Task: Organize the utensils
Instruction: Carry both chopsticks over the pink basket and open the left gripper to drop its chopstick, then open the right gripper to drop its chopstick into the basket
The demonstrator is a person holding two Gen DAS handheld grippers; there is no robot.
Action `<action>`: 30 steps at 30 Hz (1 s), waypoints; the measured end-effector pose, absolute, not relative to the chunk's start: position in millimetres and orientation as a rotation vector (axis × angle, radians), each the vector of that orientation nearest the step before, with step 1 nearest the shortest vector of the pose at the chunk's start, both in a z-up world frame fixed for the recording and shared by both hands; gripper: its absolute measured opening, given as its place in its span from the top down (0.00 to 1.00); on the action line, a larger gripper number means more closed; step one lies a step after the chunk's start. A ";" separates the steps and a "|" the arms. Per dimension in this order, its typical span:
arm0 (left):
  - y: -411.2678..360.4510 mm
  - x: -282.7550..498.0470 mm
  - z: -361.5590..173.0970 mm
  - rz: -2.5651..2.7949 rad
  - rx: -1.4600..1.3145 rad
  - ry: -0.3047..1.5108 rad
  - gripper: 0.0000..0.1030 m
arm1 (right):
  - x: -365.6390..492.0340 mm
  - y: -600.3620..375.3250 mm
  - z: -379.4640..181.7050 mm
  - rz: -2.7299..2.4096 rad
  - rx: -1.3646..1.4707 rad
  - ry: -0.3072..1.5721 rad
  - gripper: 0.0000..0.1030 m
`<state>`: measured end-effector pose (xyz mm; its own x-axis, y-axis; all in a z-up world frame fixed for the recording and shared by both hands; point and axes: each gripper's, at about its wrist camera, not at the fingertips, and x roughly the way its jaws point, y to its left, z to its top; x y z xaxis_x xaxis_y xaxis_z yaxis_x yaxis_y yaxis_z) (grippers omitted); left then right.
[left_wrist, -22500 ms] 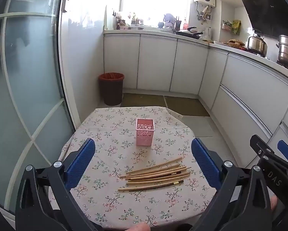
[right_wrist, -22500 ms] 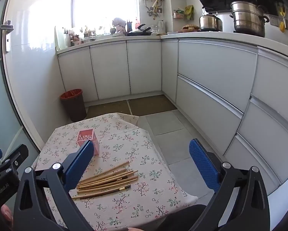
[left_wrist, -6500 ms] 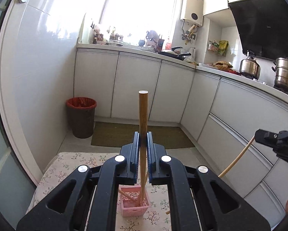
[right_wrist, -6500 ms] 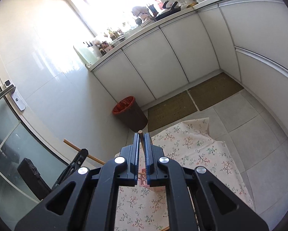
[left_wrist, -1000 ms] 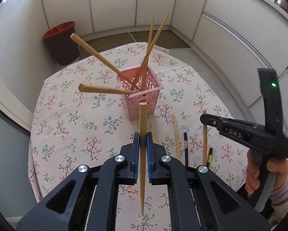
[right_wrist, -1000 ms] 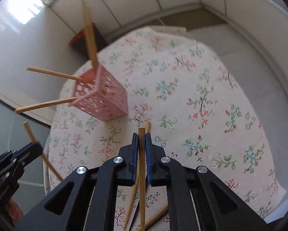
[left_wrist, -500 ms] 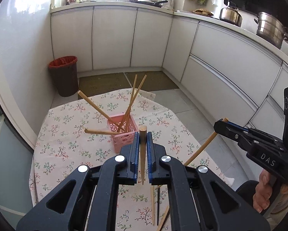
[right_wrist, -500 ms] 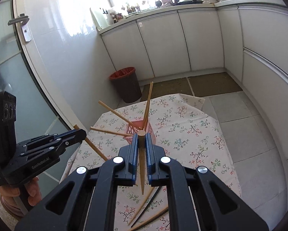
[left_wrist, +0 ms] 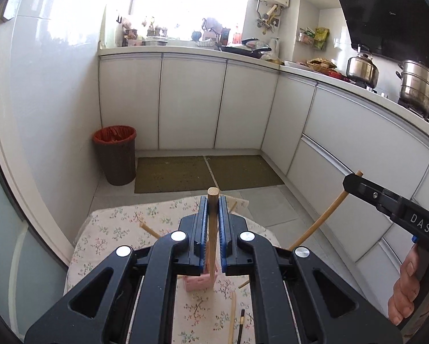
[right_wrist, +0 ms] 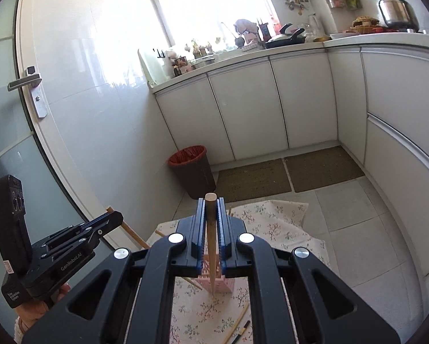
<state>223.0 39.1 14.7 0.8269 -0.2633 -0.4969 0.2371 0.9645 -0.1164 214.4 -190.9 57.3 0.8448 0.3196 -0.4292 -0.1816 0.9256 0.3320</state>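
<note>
My left gripper (left_wrist: 213,220) is shut on a wooden chopstick (left_wrist: 212,229) held upright, its lower tip down at the pink holder (left_wrist: 198,282), which is mostly hidden behind the jaws. My right gripper (right_wrist: 210,223) is shut on another wooden chopstick (right_wrist: 211,246), upright, tip over the pink holder (right_wrist: 218,283). The right gripper also shows in the left wrist view (left_wrist: 354,185), with its chopstick (left_wrist: 320,223) slanting down. The left gripper shows in the right wrist view (right_wrist: 111,219). Loose chopsticks (left_wrist: 231,315) lie on the floral tablecloth (left_wrist: 114,235).
A dark bin with a red liner (left_wrist: 115,154) stands on the floor beyond the table. White cabinets (left_wrist: 191,103) line the back and right. A glass door (right_wrist: 11,132) is on the left. Pots (left_wrist: 417,89) sit on the counter.
Both grippers have tilted up and moved in over the holder; each chopstick now points down at it. The views have swung up from the table to the room.
</note>
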 end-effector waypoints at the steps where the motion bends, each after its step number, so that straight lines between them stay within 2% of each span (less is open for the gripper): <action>1: 38.3 228.4 16.4 -0.258 -0.048 0.527 0.94 | 220.3 -189.1 58.9 0.269 0.285 0.490 0.93; 5: 32.3 251.6 11.7 -0.217 -0.027 0.503 0.94 | 243.0 -178.2 56.8 0.270 0.261 0.469 0.92; 9: 32.1 272.6 -17.9 -0.204 -0.030 0.535 0.92 | 261.9 -165.7 38.1 0.282 0.242 0.480 0.92; 10: 33.0 275.4 -26.2 -0.211 -0.034 0.539 0.87 | 265.5 -162.8 32.2 0.286 0.239 0.487 0.92; 11: 34.7 277.0 -35.1 -0.208 -0.038 0.549 0.73 | 270.0 -159.2 25.4 0.286 0.231 0.495 0.92; 12: 38.6 276.4 -40.7 -0.201 -0.056 0.552 0.69 | 273.3 -156.5 19.9 0.285 0.225 0.502 0.92; 19: 85.4 263.6 -23.5 -0.137 -0.200 0.495 0.67 | 287.3 -137.7 -1.6 0.287 0.178 0.519 0.92; 26: 102.1 260.1 -18.3 -0.078 -0.208 0.501 0.66 | 293.7 -110.3 -16.7 0.301 0.125 0.516 0.92; 30: 107.1 257.4 -16.9 -0.068 -0.201 0.504 0.61 | 299.2 -100.1 -27.9 0.288 0.111 0.525 0.86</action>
